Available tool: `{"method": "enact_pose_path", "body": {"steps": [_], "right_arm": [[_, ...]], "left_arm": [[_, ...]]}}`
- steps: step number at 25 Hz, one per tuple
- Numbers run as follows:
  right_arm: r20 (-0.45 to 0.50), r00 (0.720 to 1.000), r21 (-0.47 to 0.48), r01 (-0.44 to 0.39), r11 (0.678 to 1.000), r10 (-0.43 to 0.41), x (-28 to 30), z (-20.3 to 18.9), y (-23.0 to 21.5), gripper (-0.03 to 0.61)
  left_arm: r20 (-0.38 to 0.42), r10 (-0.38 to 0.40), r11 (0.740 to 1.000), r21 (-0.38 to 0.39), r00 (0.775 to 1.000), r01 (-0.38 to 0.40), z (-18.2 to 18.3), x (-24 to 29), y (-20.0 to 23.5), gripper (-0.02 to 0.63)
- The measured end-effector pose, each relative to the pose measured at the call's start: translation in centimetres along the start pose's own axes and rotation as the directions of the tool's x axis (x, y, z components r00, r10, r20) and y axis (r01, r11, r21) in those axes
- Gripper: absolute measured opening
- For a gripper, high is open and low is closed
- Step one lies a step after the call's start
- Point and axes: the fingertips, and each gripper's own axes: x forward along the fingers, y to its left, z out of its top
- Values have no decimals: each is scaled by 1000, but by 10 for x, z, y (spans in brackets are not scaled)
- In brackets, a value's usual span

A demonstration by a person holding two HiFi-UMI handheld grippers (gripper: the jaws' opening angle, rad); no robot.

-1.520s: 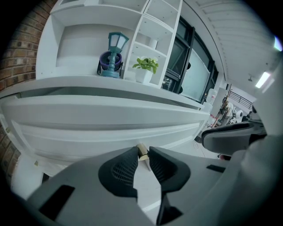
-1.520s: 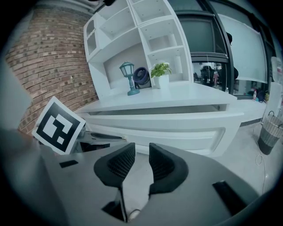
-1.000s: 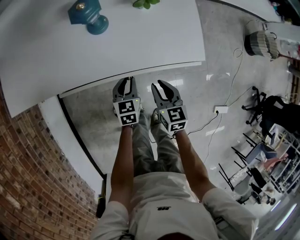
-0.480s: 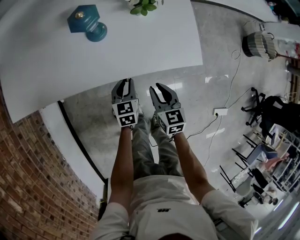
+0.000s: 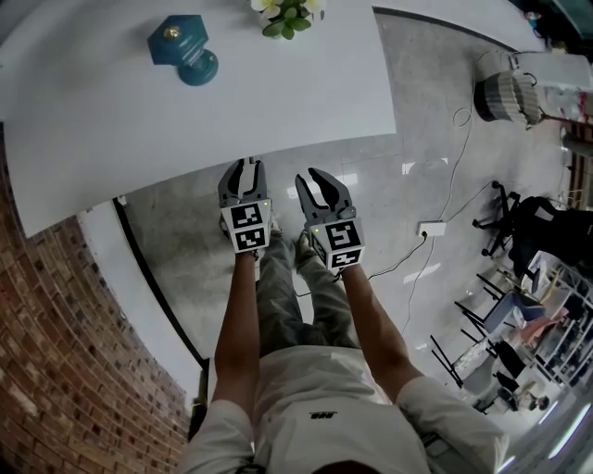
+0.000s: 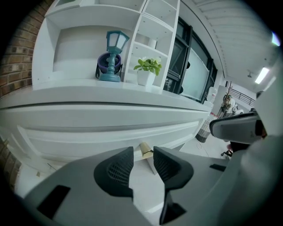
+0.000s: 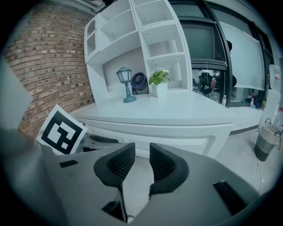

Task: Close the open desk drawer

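The big white counter point(image 5: 185, 130) stands in front of the person, with white shelves point(image 7: 146, 35) at its back and a brick wall point(image 5: 56, 352) beside it. The drawer point(image 6: 88, 132) sits just under the counter top. It is long and low. Its long side runs left to right along the front of the counter, and its flat front faces the person. It looks pushed in, tucked under the top. From above, the counter top hides it.

The person holds the two tools side by side over the grey floor point(image 5: 417, 120), close to the counter's front edge. Both point at the counter and tip down a bit. The left tool point(image 5: 246, 165) is opening its jaws. They stand a fair way apart, with nothing between the pads, and they touch nothing. The right tool point(image 7: 141, 149) has only a small gap between its jaws. It holds nothing and touches nothing.

A blue-green lamp point(image 5: 185, 51) and a little green plant point(image 5: 289, 14) in a white pot stand on the counter. The gold handle point(image 6: 146, 150) on the drawer front shows past the tips of the left tool, a little way off from them.
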Motion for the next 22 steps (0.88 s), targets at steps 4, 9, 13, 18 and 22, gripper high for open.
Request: {"method": "enact_pose_path", "body": {"steps": [4,9,13,18,22], "right_arm": [[37,999,-16,13,1000,-13,-14,17,2,101],[79,997,-59,4,998,1,-50,48,16,101],[129,991,-98,-19,995,31,-85,80,34,101],[189,980,-154,-28,988,57,-137,109,59,101],[236,969,-194,-29,981,76,-172,125,76,101]], "left_arm": [[15,11,1000,-8,1000,-11,6,-26,2,166],[73,-9,1000,1,997,9,34,-82,-10,187],[153,-9,1000,20,988,6,69,-131,-21,187],[234,-9,998,57,972,-4,102,-191,-36,186],[290,-9,997,81,957,-15,117,-236,-46,184]]}}
